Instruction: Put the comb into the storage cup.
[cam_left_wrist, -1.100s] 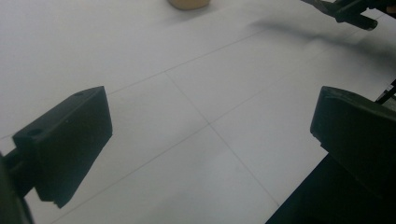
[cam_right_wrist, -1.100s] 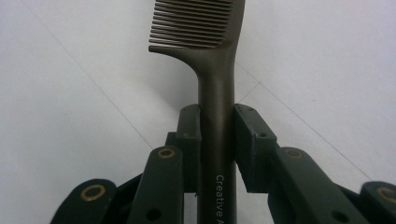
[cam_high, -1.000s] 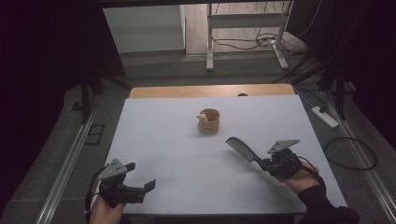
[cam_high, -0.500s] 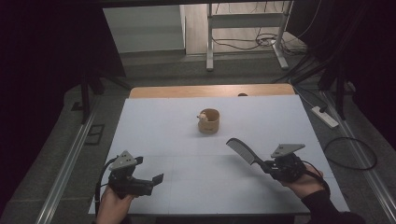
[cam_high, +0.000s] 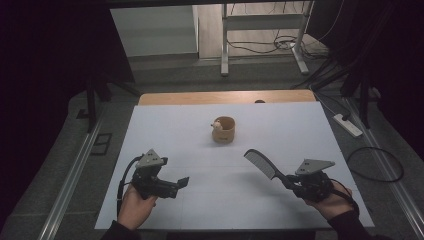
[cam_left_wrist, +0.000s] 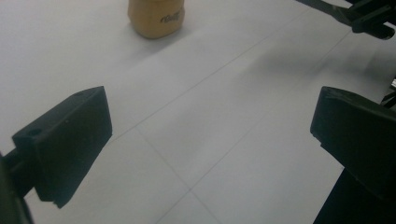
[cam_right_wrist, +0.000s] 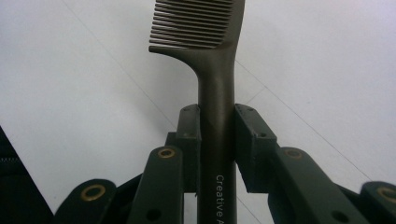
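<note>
the left gripper (cam_high: 183, 182) is now farther in over the table (cam_high: 300, 125), jaws apart; the right gripper (cam_high: 288, 183) keeps clamping the comb (cam_high: 261, 163).

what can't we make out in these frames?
- Cup contents: high view, too small; something pale sits at its rim. In the left gripper view its top is cut off by the edge.
- Cup print: blurred, unreadable.
- Comb handle lettering: right gripper view, runs off the bottom edge.
- Comb tip: cut off at the top edge there.
- Right tool cable: hidden by the hand.
</note>
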